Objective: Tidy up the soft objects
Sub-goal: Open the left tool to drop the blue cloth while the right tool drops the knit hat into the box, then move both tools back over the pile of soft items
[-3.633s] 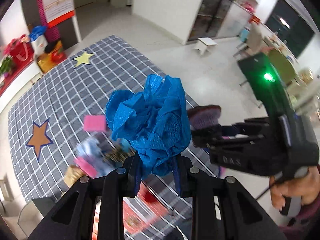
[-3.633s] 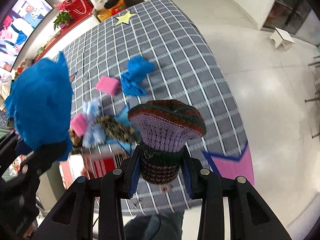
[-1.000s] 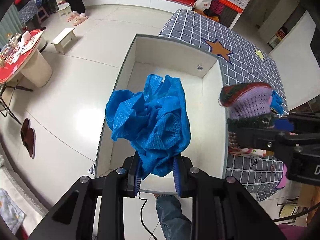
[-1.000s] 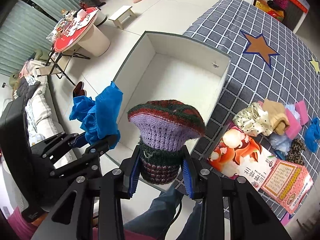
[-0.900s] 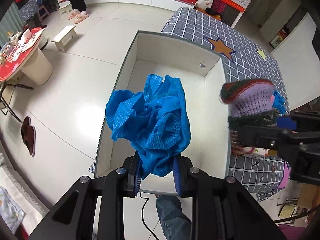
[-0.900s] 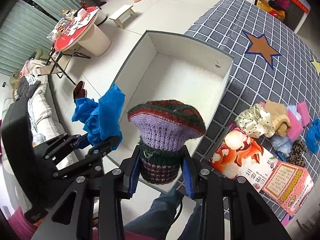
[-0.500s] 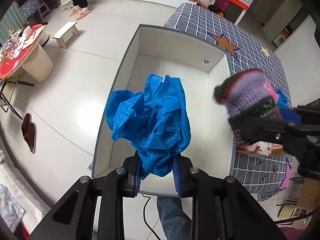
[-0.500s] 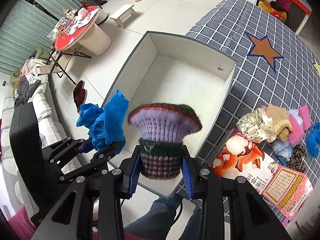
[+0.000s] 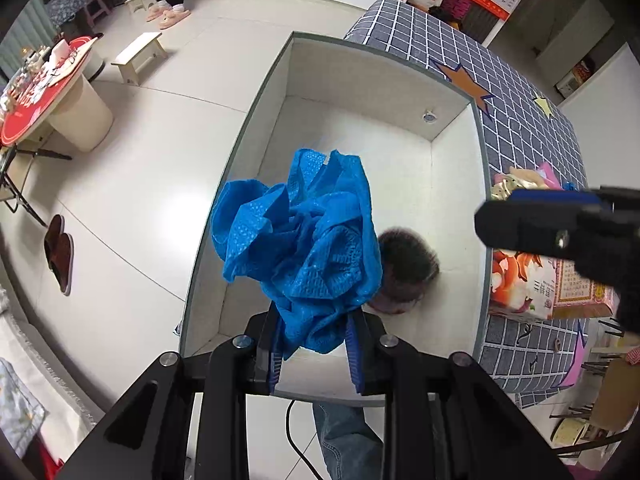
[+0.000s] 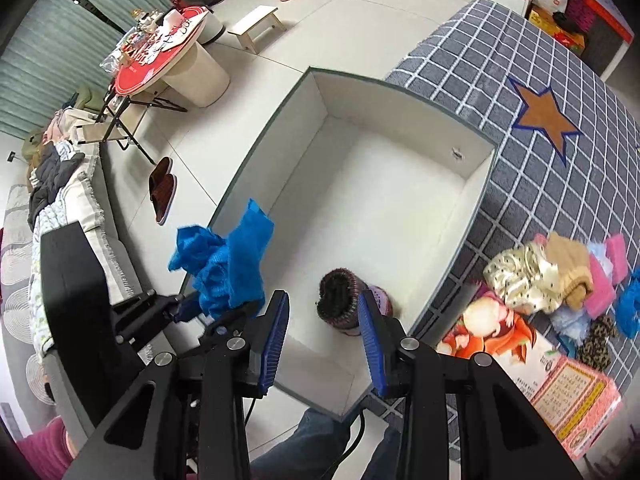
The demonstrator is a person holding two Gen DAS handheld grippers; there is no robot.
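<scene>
Two grippers hang over the white box (image 10: 280, 152), and I read them differently. My left gripper (image 9: 315, 354) is clamped on the crumpled blue cloth (image 9: 296, 236), which bunches up above its fingers over the near half of the box. My right gripper (image 10: 323, 344) has its blue-padded fingers (image 10: 276, 340) spread apart with nothing between them. Below that gap, the knitted hat (image 10: 346, 304) lies on the box floor near the near right corner, its dark brim turned up toward the camera and a bit of purple showing at its right side. From the left wrist view the hat is half hidden behind the cloth and blurred, so I cannot say exactly how it is lying. To the right of the box, on the grey checked cover (image 10: 520, 60), sits a pile of soft things (image 10: 560, 276) in cream, tan, pink and blue, with a printed pink carton (image 10: 536, 368) just near of it, beside the box wall.
</scene>
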